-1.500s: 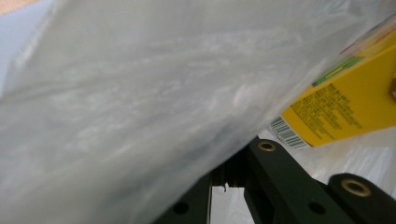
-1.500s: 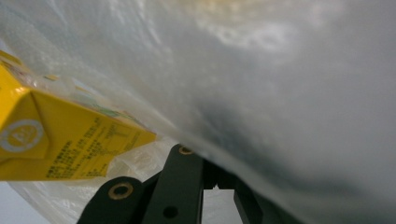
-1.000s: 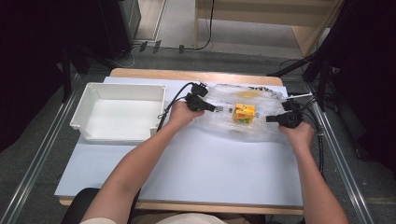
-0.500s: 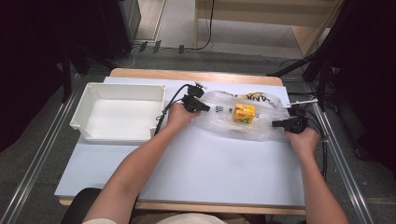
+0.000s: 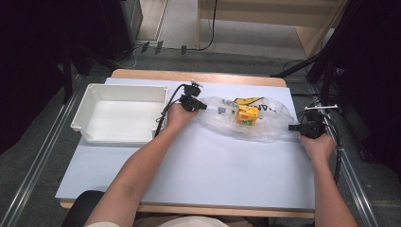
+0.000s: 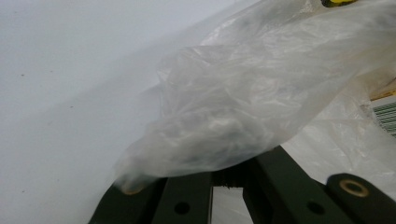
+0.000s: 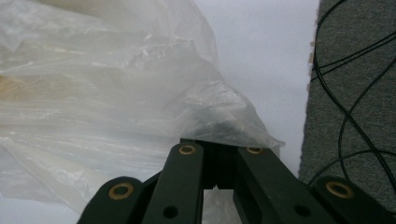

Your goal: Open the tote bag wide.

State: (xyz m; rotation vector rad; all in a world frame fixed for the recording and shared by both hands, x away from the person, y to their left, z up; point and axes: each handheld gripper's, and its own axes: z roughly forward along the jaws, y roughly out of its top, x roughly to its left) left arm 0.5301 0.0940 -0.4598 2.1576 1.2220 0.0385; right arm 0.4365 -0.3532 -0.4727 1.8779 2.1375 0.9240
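Observation:
A clear plastic bag (image 5: 265, 120) with yellow print lies stretched across the white table top, and a small yellow box (image 5: 248, 115) sits inside it. My left gripper (image 5: 204, 107) is shut on the bag's left end (image 6: 196, 149), the film bunched over its jaws. At the bag's right end (image 7: 219, 121) my right gripper (image 5: 291, 127) is shut on a corner of the film, close to the table's right edge. The bag hangs taut between the two grippers.
An empty white bin (image 5: 124, 113) stands on the table at the left, just beside my left hand. Black cables (image 7: 355, 102) lie on the grey floor past the table's right edge. The near half of the white table top (image 5: 203, 175) is bare.
My right gripper has pulled the bag's right end farther right and toward me, drawing the bag out longer. The left gripper has stayed put.

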